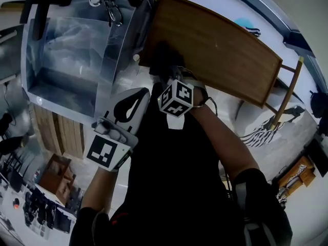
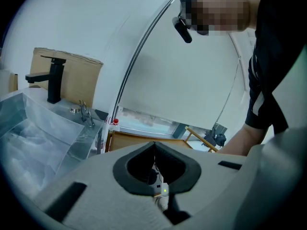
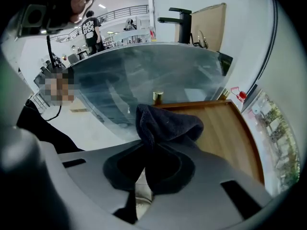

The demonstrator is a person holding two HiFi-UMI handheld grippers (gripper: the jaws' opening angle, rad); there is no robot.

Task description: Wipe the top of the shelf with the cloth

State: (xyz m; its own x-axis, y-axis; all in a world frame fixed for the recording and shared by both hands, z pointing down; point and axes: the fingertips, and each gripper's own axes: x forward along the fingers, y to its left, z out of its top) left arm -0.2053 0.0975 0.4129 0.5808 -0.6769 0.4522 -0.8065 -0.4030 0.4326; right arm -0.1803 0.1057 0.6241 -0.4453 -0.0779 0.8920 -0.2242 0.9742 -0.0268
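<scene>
- Your right claw (image 3: 146, 145) is clenched on the dark cloth (image 3: 165, 123). A bunched fold of the cloth sticks out past the jaw tips.
- In the head view, the cloth (image 1: 166, 60) sits at the left end of the wooden shelf top (image 1: 220, 50), at about 9 o'clock on the board. No view shows whether it is pressing on the wood.
- In the right gripper view, the shelf top (image 3: 225, 133) runs off toward 4 o'clock from the cloth.
- Your left claw (image 2: 154, 145) has its jaws closed together and is empty. In the head view it hangs at about 8 o'clock from the right claw (image 1: 166, 68), near it and off the shelf.
- The clear sink (image 1: 110, 81) stands just beside the shelf, at 10 o'clock in the head view. Its black faucet (image 3: 181, 20) rises at its far rim, at 12 o'clock in the right gripper view.
</scene>
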